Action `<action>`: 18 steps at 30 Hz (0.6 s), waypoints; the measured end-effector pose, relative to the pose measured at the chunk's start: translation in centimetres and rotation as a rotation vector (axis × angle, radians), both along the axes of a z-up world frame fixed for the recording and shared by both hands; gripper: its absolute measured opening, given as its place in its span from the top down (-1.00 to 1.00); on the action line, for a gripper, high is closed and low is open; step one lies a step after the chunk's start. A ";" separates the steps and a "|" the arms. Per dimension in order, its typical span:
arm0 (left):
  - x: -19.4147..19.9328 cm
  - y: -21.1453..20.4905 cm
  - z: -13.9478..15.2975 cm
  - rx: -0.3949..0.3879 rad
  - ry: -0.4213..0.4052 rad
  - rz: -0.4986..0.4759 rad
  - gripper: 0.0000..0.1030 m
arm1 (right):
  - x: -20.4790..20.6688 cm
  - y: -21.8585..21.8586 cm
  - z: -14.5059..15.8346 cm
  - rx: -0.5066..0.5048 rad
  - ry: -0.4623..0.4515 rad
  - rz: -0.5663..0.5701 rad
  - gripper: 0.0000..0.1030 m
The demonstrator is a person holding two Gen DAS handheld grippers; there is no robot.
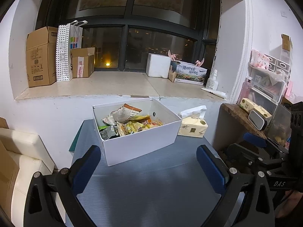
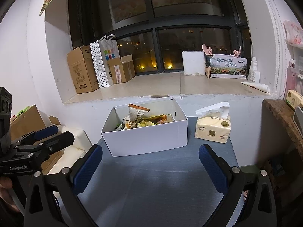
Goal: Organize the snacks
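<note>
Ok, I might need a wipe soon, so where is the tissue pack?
In both wrist views the tissue pack stands on the blue table, just right of the white snack box, below the window ledge.

1. A lived-in room of a home, seen at night: dark window panes show distant lights.
2. The deep windowsill stores cardboard boxes and a paper shopping bag.
3. A tissue pack sits on the small blue-grey table.
4. Plastic drawer units crowd one side.

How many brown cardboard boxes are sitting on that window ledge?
2. A tall cardboard box stands at the ledge's far left; a smaller cardboard box sits right of the dotted paper bag. Others may be hidden.
</note>
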State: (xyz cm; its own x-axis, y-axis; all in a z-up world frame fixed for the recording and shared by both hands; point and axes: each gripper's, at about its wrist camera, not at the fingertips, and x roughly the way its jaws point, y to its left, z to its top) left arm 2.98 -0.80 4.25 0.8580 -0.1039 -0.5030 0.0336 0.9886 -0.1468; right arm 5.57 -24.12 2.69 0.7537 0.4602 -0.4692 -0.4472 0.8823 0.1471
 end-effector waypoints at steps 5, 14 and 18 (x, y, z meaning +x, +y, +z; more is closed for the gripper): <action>-0.1 0.1 0.0 -0.004 0.004 -0.001 -1.00 | 0.0 0.0 0.0 0.009 0.003 0.005 -1.00; 0.0 0.1 -0.2 0.001 0.010 -0.001 -1.00 | -0.2 -0.2 0.1 0.011 0.004 0.006 -1.00; 0.0 0.1 -0.2 0.002 0.012 -0.002 -1.00 | -0.1 -0.2 0.1 0.014 0.006 0.005 -1.00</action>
State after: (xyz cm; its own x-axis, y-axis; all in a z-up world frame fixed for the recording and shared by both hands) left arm 2.97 -0.75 4.10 0.8518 -0.1049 -0.5133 0.0342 0.9888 -0.1455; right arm 5.42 -24.28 2.81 0.7485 0.4704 -0.4674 -0.4507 0.8779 0.1618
